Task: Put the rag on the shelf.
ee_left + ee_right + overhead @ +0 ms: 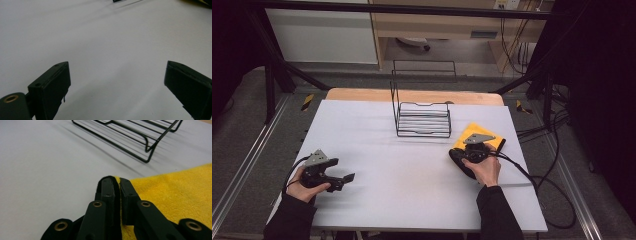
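1. Yellow cloth (468, 134) is the thing in hand: a yellow microfibre cloth with a dark edge, lying on the right part of the white table (412, 170), just right of the black wire rack (422, 119) and apart from it.

2. Going left to right in the high view: the left gripper (346, 178) rests low at the table's near left, well apart from the cloth. In the left gripper view its jaws stand wide apart with nothing but bare table between them.

3. The wire rack sits at mid-table toward the far edge, with nothing on its bars.

4. The right gripper (117, 185) is at the cloth's near-left edge. In the right gripper view its jaws are pressed together on that edge, a thin fold of yellow pile and dark hem pinched between the pads.

5. Progress, as I judge it: the grasp is made, and that is all. Most of the cloth lies flat on the table; lifting it and carrying it, perhaps to the rack, is not yet done.

6. Orientation: the cloth lies as a tilted square, one corner pointing toward the far side near the rack's right end. Its visible long axis runs diagonally from that far corner toward the near right, partly hidden under the gripper and hand.
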Tool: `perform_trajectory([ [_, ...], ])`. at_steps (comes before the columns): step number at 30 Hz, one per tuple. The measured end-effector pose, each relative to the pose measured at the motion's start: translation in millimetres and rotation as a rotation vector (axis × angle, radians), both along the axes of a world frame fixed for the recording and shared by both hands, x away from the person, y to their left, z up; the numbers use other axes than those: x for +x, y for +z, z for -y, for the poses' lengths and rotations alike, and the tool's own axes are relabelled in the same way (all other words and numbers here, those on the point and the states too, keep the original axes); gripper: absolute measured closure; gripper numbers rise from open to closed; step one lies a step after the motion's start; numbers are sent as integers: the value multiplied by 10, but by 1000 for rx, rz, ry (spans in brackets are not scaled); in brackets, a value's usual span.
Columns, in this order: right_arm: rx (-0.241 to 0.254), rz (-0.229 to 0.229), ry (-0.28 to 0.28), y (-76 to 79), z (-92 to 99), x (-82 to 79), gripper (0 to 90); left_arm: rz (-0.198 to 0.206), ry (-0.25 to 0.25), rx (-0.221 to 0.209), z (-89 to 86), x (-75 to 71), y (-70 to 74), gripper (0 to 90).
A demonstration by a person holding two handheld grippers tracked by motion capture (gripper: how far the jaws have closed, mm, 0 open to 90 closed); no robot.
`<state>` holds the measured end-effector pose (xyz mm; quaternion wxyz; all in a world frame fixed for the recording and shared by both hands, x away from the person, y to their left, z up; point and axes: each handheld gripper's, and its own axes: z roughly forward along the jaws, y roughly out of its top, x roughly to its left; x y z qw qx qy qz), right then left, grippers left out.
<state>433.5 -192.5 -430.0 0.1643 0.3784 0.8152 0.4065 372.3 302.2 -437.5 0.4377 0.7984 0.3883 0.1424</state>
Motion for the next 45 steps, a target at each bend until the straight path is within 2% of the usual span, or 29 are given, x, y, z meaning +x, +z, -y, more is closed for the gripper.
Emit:
perform_trajectory([
  [5,34,-21,25,-6,-58,-153,834,-1,1,-1,6,0,-3,68],
  [9,-6,-13,68,10,-151,-270,834,-2,1,0,11,0,-5,68],
  [12,14,-12,100,47,-235,-333,834,2,-2,3,6,-3,3,68],
  [21,0,-40,182,53,-528,-526,833,3,-1,4,6,-3,6,67],
  [23,16,-54,202,37,-593,-568,833,3,-1,4,9,-4,6,68],
  [26,-1,-56,237,26,-702,-630,832,3,0,3,15,-5,4,67],
  [36,14,-63,321,22,-946,-757,831,2,-1,6,13,-7,6,67],
  [39,32,-70,343,6,-1015,-792,830,2,-2,6,14,-9,9,67],
  [45,22,-90,370,-66,-1111,-836,825,-1,-2,6,14,-8,8,67],
])
